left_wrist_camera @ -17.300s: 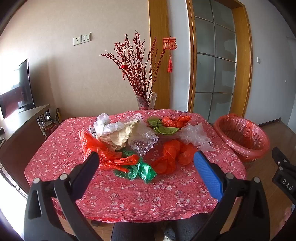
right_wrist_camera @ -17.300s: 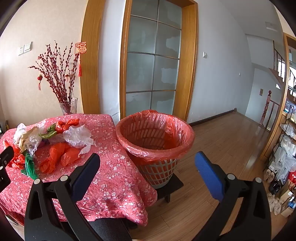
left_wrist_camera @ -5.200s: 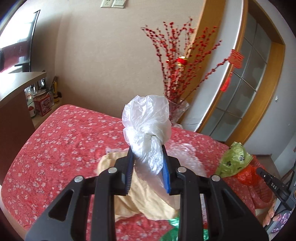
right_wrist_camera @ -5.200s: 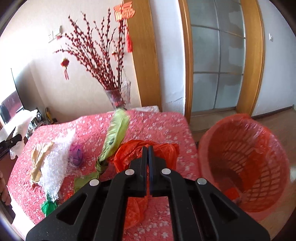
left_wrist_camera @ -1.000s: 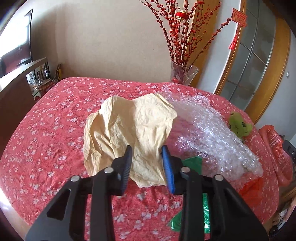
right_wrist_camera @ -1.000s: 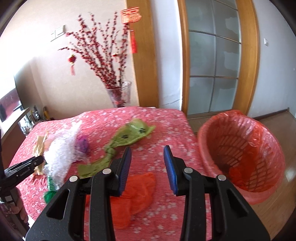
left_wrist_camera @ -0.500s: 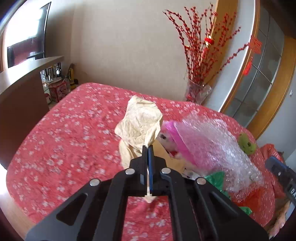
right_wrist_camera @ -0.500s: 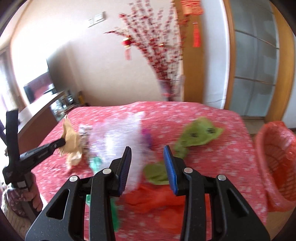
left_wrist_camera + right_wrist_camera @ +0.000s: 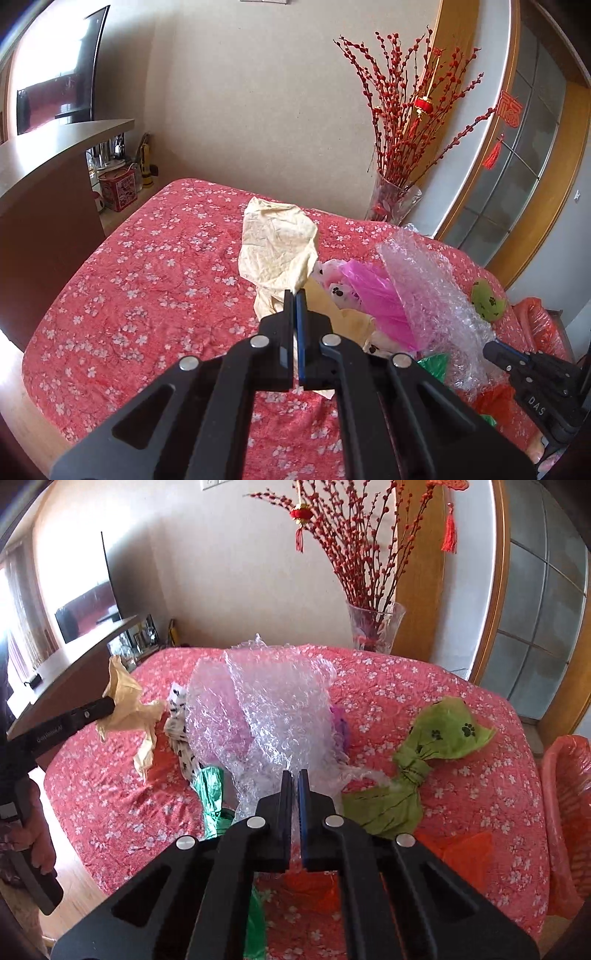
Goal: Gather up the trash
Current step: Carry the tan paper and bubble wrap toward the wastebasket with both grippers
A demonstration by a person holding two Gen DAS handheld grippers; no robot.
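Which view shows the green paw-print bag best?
The right wrist view: the green paw-print bag lies whole on the tablecloth, knot and both ends visible. The left wrist view catches only a small piece behind the bubble wrap.

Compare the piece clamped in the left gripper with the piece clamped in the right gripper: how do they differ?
The left gripper is shut on the yellow crumpled paper, opaque and matte; the right gripper is shut on the bubble wrap, clear and glossy. The paper hangs off the table; whether the wider wrap has left the table is unclear. Both are crumpled sheets pinched at an edge.
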